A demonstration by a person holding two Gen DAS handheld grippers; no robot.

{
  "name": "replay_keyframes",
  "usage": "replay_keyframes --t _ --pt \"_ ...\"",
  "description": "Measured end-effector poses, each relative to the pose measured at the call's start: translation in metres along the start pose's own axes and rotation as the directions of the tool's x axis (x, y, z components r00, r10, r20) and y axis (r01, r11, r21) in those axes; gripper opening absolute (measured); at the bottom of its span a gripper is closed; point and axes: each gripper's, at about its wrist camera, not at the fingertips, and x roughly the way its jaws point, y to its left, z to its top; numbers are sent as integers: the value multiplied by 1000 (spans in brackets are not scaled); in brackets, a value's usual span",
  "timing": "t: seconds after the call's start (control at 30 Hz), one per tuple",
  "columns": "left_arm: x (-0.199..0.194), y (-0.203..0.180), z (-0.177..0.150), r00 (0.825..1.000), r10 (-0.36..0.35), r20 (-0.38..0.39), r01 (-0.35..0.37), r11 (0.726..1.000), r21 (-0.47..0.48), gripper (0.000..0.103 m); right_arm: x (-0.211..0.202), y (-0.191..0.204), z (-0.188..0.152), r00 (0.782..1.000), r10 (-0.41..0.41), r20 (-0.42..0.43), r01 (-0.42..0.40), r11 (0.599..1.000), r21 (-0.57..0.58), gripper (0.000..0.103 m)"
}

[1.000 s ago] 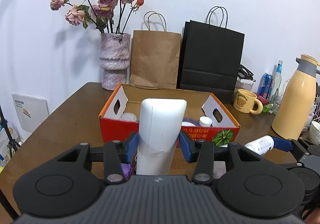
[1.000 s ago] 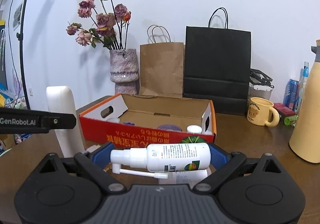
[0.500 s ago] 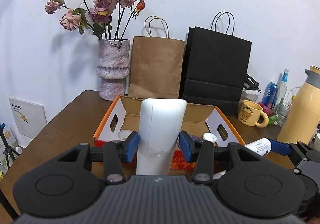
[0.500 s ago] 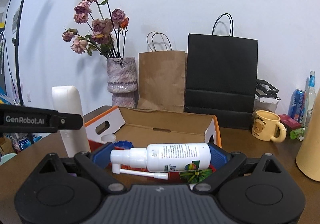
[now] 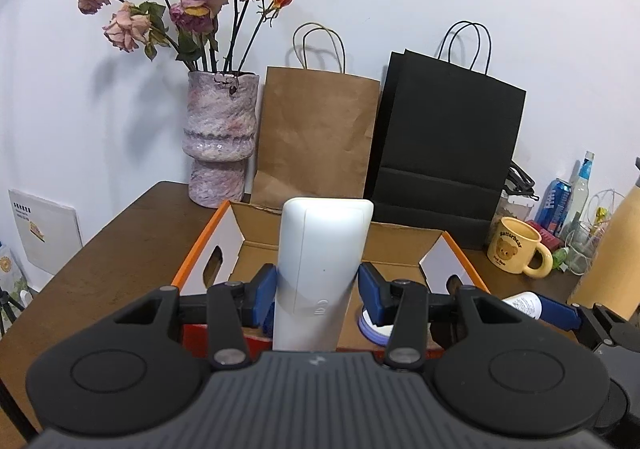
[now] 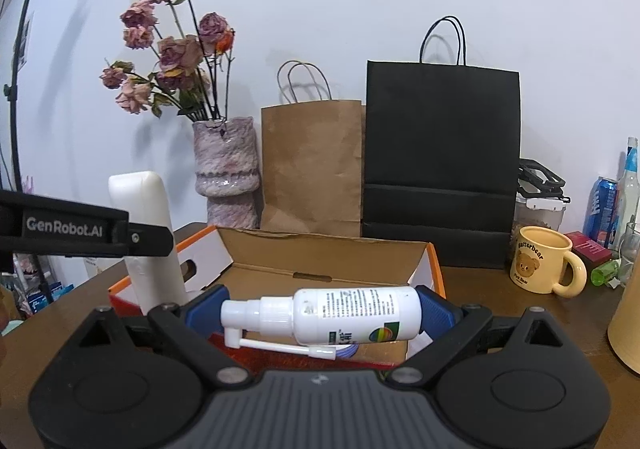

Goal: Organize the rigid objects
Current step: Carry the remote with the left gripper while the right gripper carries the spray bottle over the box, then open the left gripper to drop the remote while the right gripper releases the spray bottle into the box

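Nearest, the left tongs [image 5: 318, 291] are clamped on a white remote [image 5: 322, 273] standing upright, long axis vertical. The right tongs [image 6: 320, 313] are clamped end to end on a spray bottle [image 6: 344, 315] lying crosswise, nozzle toward the left. Both hang over the near wall of the cardboard box [image 6: 320, 249] on the table [image 5: 120, 249]. This looks like the carrying step; next, lower each inside and release.

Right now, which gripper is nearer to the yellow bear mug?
Right. The right gripper, holding the spray bottle, has the bear mug just off to its right. The left gripper, holding the white remote, is farther left.
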Motion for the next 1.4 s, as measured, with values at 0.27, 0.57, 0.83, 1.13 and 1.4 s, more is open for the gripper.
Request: replay_keyframes --t 0.27,0.57,0.83,1.13,1.4 --pt "27 -1 11 1000 1 -1 -1 1000 -10 45 25 -10 12 1000 -8 7 8 1000 15 97" --pt "53 -1 27 1000 -1 10 1 1000 -20 44 57 -17 22 1000 1 7 -1 1000 20 97" --pt "78 3 39 1000 3 8 -3 1000 -30 44 83 -18 27 1000 10 -6 -10 1000 9 97" --pt "104 6 38 999 28 -36 -29 1000 -6 44 105 -19 29 1000 14 -26 -14 1000 -21 97" --pt "114 6 34 995 68 -69 -67 997 25 85 118 -23 23 995 6 -95 -8 1000 -17 98"
